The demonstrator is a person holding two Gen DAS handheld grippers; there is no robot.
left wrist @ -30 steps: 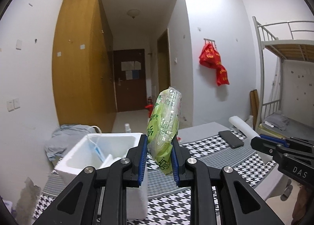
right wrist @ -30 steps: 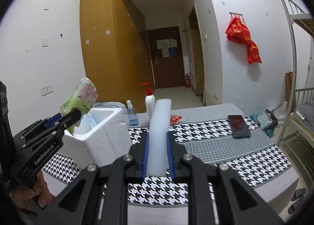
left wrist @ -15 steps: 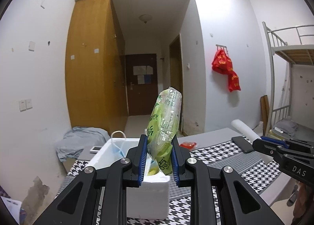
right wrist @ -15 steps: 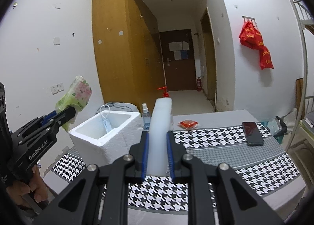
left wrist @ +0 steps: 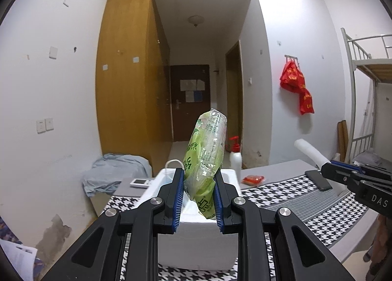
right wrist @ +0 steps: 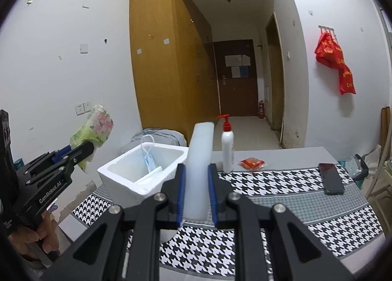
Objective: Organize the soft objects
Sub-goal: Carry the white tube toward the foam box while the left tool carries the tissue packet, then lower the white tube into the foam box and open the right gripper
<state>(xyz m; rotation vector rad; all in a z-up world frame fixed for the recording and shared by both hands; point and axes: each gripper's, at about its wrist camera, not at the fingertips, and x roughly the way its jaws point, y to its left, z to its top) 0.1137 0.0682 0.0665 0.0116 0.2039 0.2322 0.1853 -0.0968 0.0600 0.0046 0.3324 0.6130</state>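
Both hands have swung toward the foam box (right wrist: pixel 137 170) at ten o'clock, left gripper (left wrist: pixel 198 197) pinching a tissue pack (left wrist: pixel 204 156), right gripper (right wrist: pixel 197 195) clamping a foam block (right wrist: pixel 199 170), seemingly for dropping in.

Each gripper, left (left wrist: pixel 198 197) and right (right wrist: pixel 196 195), is a black moulded body with two angular fingers (left wrist: pixel 171 197) lined inside with ribbed blue pads (left wrist: pixel 178 199). Round silver screws (left wrist: pixel 155 200) sit at the linkage pivots (two visible per side). Seen from the other camera, the left body bears white "GenRobot.AI" lettering and the right body "DAS".
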